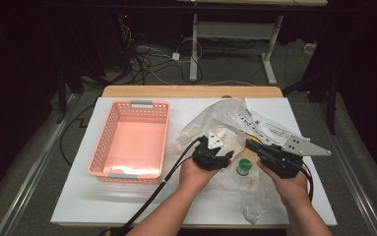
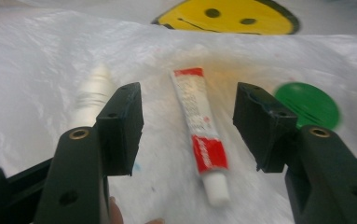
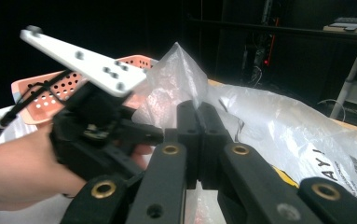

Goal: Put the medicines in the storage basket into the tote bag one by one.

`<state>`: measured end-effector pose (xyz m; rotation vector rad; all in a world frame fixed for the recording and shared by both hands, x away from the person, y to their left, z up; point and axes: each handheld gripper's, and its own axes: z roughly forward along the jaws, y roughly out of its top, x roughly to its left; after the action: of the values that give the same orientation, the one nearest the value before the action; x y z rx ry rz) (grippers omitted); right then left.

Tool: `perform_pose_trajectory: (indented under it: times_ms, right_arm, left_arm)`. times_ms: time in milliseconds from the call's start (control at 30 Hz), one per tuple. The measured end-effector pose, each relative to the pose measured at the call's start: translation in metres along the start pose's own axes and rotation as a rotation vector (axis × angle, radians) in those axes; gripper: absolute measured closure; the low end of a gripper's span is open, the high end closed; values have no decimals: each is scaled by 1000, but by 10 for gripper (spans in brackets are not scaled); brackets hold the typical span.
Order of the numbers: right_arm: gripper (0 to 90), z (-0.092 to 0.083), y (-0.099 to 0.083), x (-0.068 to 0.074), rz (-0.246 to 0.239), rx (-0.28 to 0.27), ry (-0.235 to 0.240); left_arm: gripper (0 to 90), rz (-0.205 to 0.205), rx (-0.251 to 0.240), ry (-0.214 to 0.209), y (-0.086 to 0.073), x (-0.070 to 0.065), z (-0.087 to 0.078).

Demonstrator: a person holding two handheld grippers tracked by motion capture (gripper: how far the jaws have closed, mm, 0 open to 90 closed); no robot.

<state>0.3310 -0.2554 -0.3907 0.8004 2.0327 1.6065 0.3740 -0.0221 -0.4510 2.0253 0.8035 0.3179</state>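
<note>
A clear plastic bag (image 1: 225,118) printed with a yellow smiley face (image 2: 227,16) lies crumpled on the white table. Inside it lie a red and white tube (image 2: 199,126), a blurred white item (image 2: 92,93) and a green-capped thing (image 1: 244,165). My left gripper (image 2: 190,116) hangs open just above the bag, with the tube lying between its jaws and nothing gripped. My right gripper (image 3: 198,112) is shut on a fold of the bag film, which rises in a peak (image 3: 181,60) above its jaws. In the high view both grippers sit close together, the left gripper (image 1: 220,158) facing the right gripper (image 1: 255,145).
A pink perforated basket (image 1: 129,105) stands on the left half of the table (image 1: 78,206). A black cable (image 1: 151,196) trails from the left gripper toward the front edge. Beyond the table are a dark floor, loose cables and a desk frame (image 1: 193,49).
</note>
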Motion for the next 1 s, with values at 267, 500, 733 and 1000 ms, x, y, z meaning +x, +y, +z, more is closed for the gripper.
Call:
perform_pose_trajectory:
  times_ms: [267,500,733,1000]
  right_arm:
    - [900,0,0,1,-5,3,-4]
    - [900,-1,-1,2,-5,7,-2]
    - [900,1,-3,3,-2,18,-5]
    - [900,2,-2,5,-14,18,-5]
  left_arm:
    - [401,31,22,-52,-27,-11,-33]
    - [373,29,67,-69,-55,-14,-59]
    - [291,13,184,-81,-77,-11,-66]
    - [18,-40,254,-28,-79,-9,-50]
